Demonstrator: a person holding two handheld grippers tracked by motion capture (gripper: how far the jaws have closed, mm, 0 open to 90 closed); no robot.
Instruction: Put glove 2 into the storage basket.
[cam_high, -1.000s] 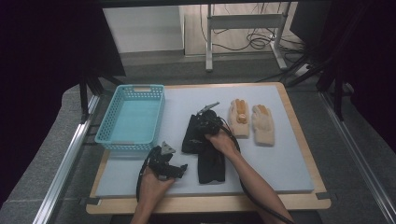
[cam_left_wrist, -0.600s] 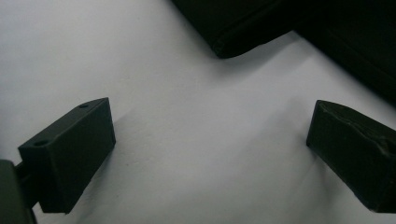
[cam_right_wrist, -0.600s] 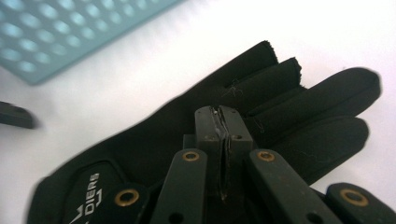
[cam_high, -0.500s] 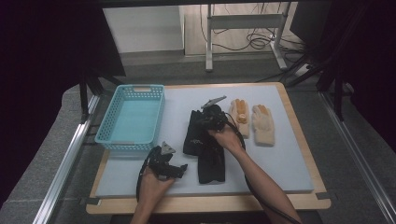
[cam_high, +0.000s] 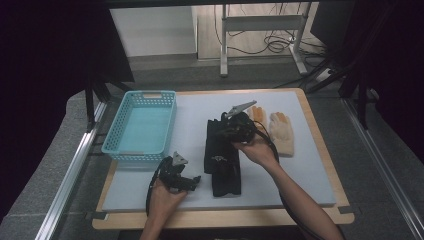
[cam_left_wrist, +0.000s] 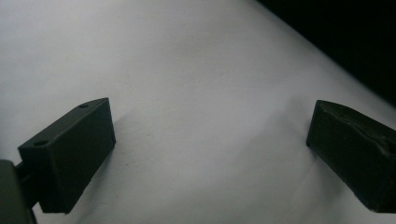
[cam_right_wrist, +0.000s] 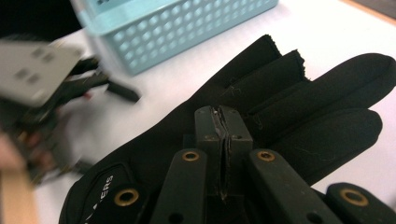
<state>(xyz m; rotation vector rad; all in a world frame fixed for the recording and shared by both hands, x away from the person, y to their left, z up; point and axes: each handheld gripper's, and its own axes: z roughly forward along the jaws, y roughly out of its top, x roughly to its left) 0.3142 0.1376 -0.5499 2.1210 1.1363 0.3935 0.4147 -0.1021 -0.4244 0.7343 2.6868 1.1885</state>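
Observation:
Two black gloves (cam_high: 222, 165) lie overlapped mid-mat. My right gripper (cam_high: 226, 134) hovers over the farther one. In the right gripper view its jaws (cam_right_wrist: 223, 116) are pressed shut, pinching a thin fold on the back of that black glove (cam_right_wrist: 299, 107), whose fingers spread away up and right. My left gripper (cam_high: 192, 182) rests low on the white mat (cam_high: 300, 175) near the front edge. Its jaws (cam_left_wrist: 210, 121) stand wide open over bare mat with nothing between them. A pair of tan gloves (cam_high: 281, 132) lies to the right of the black ones.
A light blue basket (cam_high: 142, 127) stands on the mat's left side, its perforated wall (cam_right_wrist: 177, 23) also showing in the right gripper view. The left gripper (cam_right_wrist: 46, 88) appears blurred there. The wooden board's edge (cam_high: 225, 219) runs along the front.
My right hand has lifted its gripper up and slightly away from me, over the black glove. The left hand and its gripper have stayed put.

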